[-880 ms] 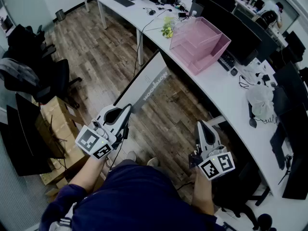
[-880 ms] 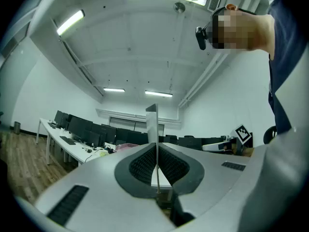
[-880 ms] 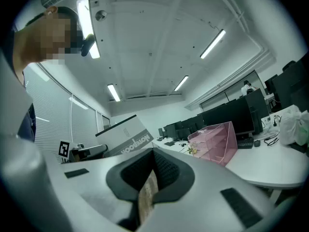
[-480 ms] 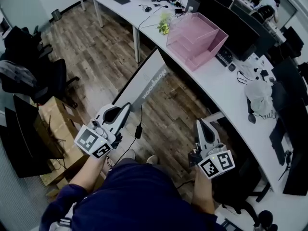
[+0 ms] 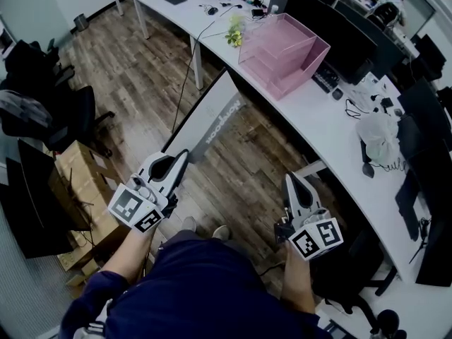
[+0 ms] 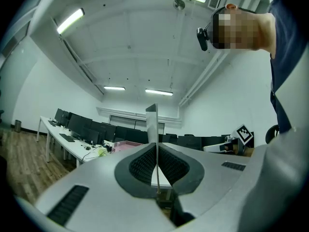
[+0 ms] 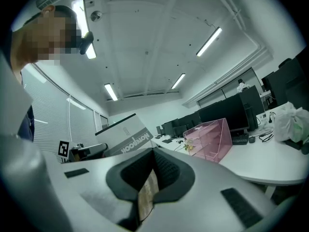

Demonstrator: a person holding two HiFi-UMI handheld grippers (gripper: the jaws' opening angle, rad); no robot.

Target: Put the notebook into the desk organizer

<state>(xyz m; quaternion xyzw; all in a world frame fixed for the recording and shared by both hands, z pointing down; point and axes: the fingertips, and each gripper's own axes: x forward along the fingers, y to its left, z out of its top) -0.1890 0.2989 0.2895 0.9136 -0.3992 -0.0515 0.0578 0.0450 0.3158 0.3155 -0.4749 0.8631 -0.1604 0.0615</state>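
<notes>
A large grey-white notebook [image 5: 209, 119] with "Notebook" printed on its cover stands on edge over the wood floor. My left gripper [image 5: 182, 158] is shut on its near corner. In the left gripper view the notebook [image 6: 152, 124] shows edge-on, pinched between the pads of the left gripper [image 6: 156, 148]. The pink see-through desk organizer [image 5: 282, 48] sits on the white desk beyond the notebook's far end, apart from it. My right gripper [image 5: 291, 182] hovers at the lower right, shut with nothing in it. The right gripper view shows that gripper [image 7: 153, 152], the notebook [image 7: 126, 140] and the organizer [image 7: 208, 139].
A long curved white desk [image 5: 332, 129] carries monitors, keyboards, cables, a small green plant [image 5: 235, 31] beside the organizer and a white plastic bag [image 5: 380, 136]. Cardboard boxes [image 5: 78, 182] and dark office chairs [image 5: 49, 97] stand at the left on the wood floor.
The desk and organizer have drifted slightly up and left in the head view, and the notebook's far end with them. Both grippers stay where they were, left still clamped on the notebook.
</notes>
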